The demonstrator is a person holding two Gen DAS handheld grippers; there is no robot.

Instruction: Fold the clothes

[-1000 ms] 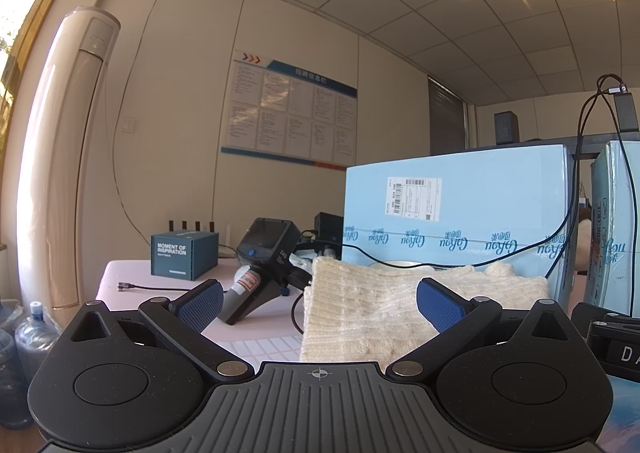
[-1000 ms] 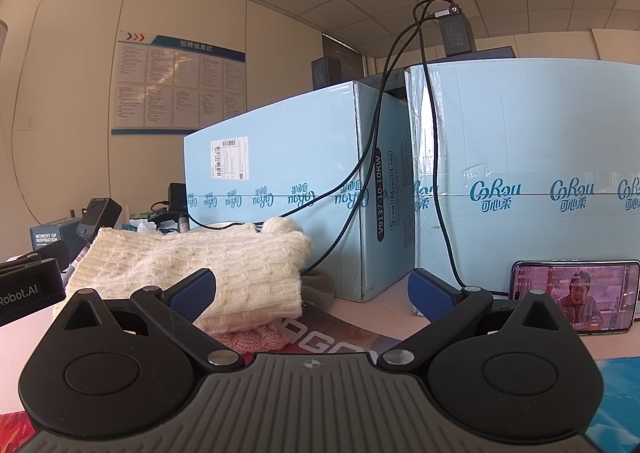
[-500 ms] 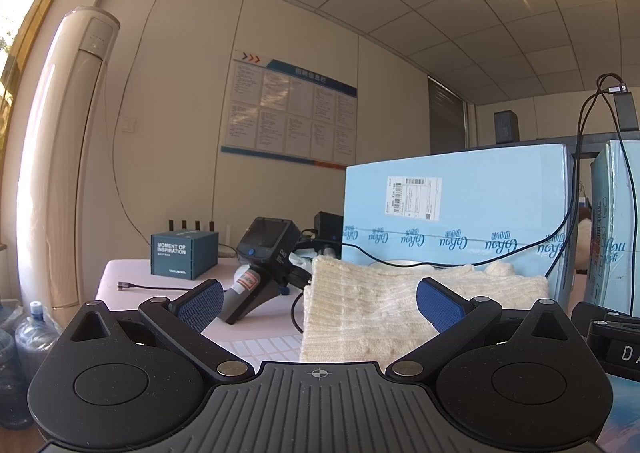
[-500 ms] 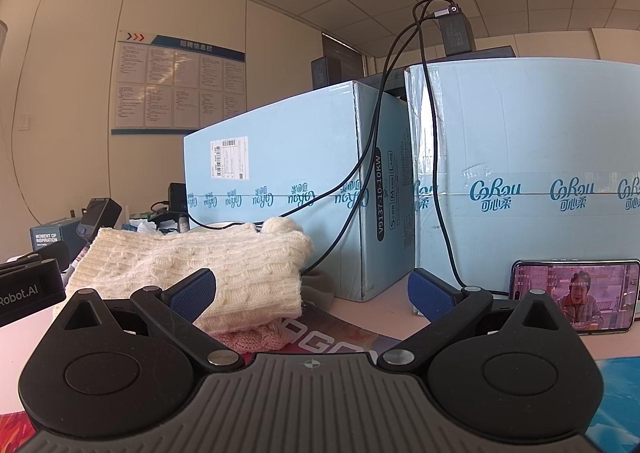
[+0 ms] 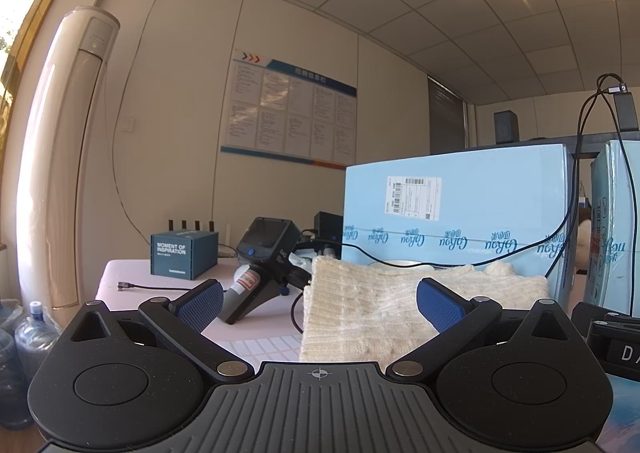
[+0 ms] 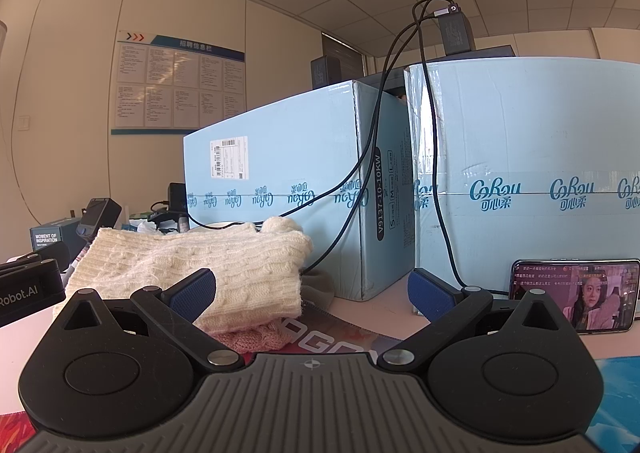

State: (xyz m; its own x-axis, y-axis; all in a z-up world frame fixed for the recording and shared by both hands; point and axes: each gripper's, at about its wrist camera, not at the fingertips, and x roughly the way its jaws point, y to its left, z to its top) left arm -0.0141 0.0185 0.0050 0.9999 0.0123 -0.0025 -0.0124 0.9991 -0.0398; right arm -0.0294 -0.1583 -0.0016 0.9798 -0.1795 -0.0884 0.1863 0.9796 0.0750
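Observation:
A folded cream cable-knit sweater (image 5: 372,305) lies on the table ahead of my left gripper (image 5: 320,299), which is open and empty just short of it. In the right wrist view the same sweater (image 6: 192,265) sits ahead and left, on top of a pink knit garment (image 6: 256,337). My right gripper (image 6: 310,293) is open and empty, its left fingertip (image 6: 192,293) in front of the sweater's near edge. Both grippers rest low near the table.
Two light blue cardboard boxes (image 6: 300,181) (image 6: 532,173) stand behind the clothes, with black cables (image 6: 360,165) draped over them. A phone (image 6: 576,295) leans against the right box. A black handheld device (image 5: 260,257) and a teal box (image 5: 184,255) sit at the left.

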